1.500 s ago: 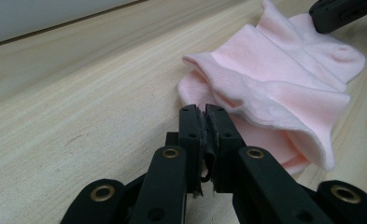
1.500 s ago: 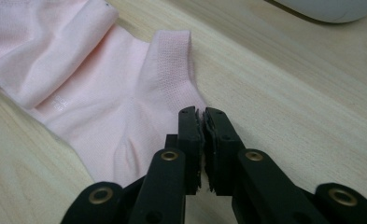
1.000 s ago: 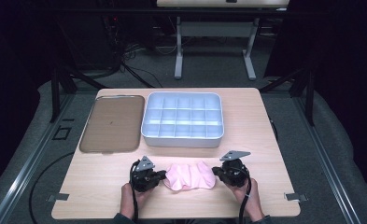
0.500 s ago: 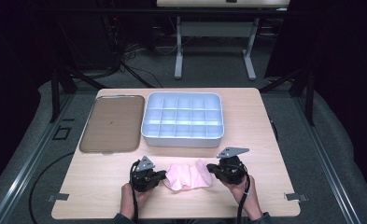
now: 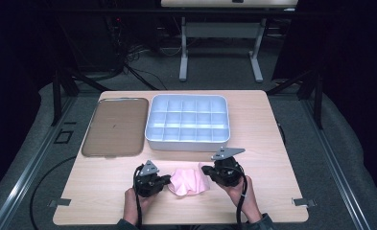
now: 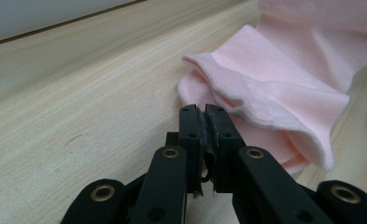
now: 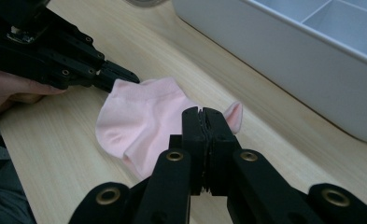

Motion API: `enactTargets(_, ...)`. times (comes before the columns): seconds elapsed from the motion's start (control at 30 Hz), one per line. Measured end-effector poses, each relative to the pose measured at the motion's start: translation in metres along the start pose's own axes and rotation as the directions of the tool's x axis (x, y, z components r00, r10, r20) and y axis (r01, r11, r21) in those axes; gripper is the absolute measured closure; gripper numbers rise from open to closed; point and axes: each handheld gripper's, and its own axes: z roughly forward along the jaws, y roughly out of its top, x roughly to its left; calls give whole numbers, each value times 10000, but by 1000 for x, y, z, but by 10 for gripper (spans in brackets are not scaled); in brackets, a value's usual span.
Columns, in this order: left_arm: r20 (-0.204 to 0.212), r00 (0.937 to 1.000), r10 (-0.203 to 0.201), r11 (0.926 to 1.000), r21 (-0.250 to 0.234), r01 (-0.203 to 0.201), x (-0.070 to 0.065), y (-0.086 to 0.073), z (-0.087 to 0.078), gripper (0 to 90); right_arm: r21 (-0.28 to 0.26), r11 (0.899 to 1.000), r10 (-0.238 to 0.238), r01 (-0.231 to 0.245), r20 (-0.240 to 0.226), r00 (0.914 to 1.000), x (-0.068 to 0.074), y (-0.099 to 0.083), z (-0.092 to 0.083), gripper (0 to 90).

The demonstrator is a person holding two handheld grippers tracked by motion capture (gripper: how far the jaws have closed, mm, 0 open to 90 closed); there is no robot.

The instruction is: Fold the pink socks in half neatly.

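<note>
On the wooden table point(image 5: 272, 143), toward its far side, a white box point(image 5: 188, 141) divided into many small compartments stands with every visible compartment bare. Just left of it lies a flat brown tray point(image 5: 113, 127), also with nothing on it. Near the front edge, between the two hands, a pink sock point(image 5: 188, 181) lies crumpled on the wood. The left gripper point(image 5: 163, 181) has its jaws pressed together on the sock's left edge, a bit of fabric pinched between the pads. The right gripper point(image 5: 209, 172) is clamped shut on the sock's right end, which is lifted slightly off the table.
</note>
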Motion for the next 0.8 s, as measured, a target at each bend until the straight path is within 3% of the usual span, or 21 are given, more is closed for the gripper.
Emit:
enactTargets(0.33,-2,10000,-4,10000,1,4,0,0,0,853,63,9991,-421,422,-125,9990,13,16,10,888)
enactTargets(0.8,-20,10000,40,10000,2,-40,0,0,0,854,337,9922,-1193,1202,-283,9925,41,30,41,888)
